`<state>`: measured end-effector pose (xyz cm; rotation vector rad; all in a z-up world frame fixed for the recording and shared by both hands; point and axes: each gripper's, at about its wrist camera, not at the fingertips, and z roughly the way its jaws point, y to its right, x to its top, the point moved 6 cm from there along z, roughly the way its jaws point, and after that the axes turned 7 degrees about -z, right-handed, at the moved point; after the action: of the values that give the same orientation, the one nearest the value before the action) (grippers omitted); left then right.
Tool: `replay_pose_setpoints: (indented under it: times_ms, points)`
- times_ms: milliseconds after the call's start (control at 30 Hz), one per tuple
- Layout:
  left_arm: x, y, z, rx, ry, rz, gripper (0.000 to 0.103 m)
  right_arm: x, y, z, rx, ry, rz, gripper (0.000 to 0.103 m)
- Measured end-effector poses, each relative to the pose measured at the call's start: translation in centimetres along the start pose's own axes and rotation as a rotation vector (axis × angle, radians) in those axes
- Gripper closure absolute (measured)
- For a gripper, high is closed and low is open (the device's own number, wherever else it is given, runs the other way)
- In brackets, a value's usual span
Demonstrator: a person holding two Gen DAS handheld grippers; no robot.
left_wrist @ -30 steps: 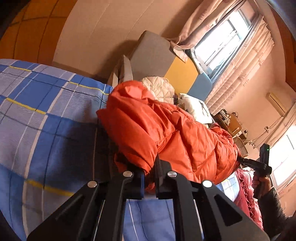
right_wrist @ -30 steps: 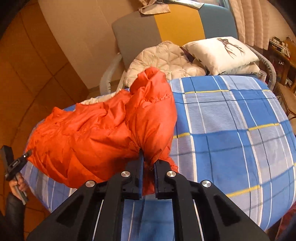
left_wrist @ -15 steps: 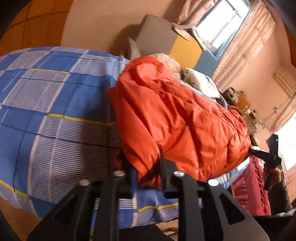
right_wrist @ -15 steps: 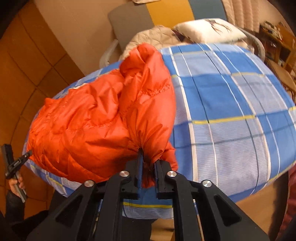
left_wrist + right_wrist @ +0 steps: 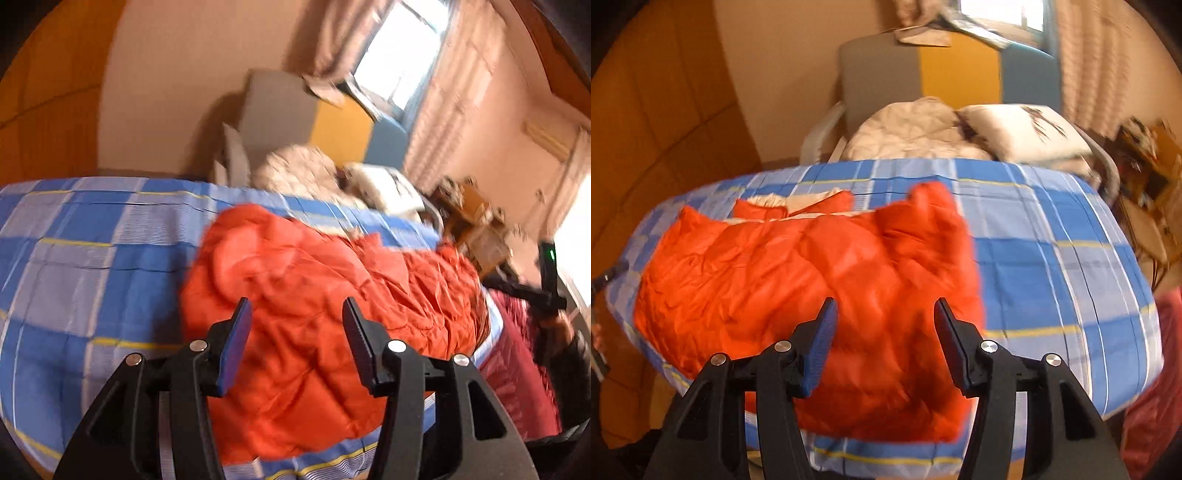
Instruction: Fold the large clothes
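Note:
An orange puffer jacket [image 5: 317, 310] lies on the blue plaid bed [image 5: 92, 258], near its front edge; it also shows in the right wrist view [image 5: 812, 288] with some cream lining at its far side. My left gripper [image 5: 295, 332] is open and empty, just in front of the jacket. My right gripper [image 5: 884, 332] is open and empty, also just in front of the jacket. The other gripper's handle shows at the far right of the left wrist view [image 5: 546, 280].
A cream quilt [image 5: 908, 129] and a white pillow [image 5: 1023, 129] lie at the head of the bed against a grey, yellow and blue headboard [image 5: 942, 77]. A dark red garment [image 5: 517, 362] hangs off the bed's right side. Wooden wall panels [image 5: 653, 129] stand at left.
Both grippers opened and let go of the jacket, then pulled back from it. The jacket dropped and now lies flatter on the bed.

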<state>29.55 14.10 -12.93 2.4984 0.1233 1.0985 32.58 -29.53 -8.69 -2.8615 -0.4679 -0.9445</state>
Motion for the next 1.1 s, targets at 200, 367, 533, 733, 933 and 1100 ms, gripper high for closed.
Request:
replay_pose_setpoints:
  times_ms: [200,367,533,733,933,1100]
  points:
    - [-0.6,1.0,5.5,0.067,-0.140,0.054,0.067,1.0,-1.0,5.8,-0.005,-0.130,-0.036,0.060]
    - [-1.2,0.7,8.1,0.114,-0.169,0.072,0.103,1.3,-1.8,7.0,-0.030,-0.137,-0.074,0.091]
    - [-0.3,0.5,7.0,0.117,-0.074,0.035,0.103,3.3,-1.9,4.7,-0.052,-0.059,-0.097,0.098]
    - [1.3,-0.2,7.5,0.157,-0.026,-0.006,0.103,5.4,-1.9,5.0,-0.101,-0.014,-0.085,0.098]
    - [1.0,-1.6,10.5,0.248,-0.055,-0.046,0.103,5.4,-2.1,9.5,-0.145,-0.069,-0.043,0.098]
    - [0.2,-2.2,12.1,0.273,-0.083,-0.071,0.102,4.4,-1.6,13.1,-0.149,-0.135,-0.003,0.098]
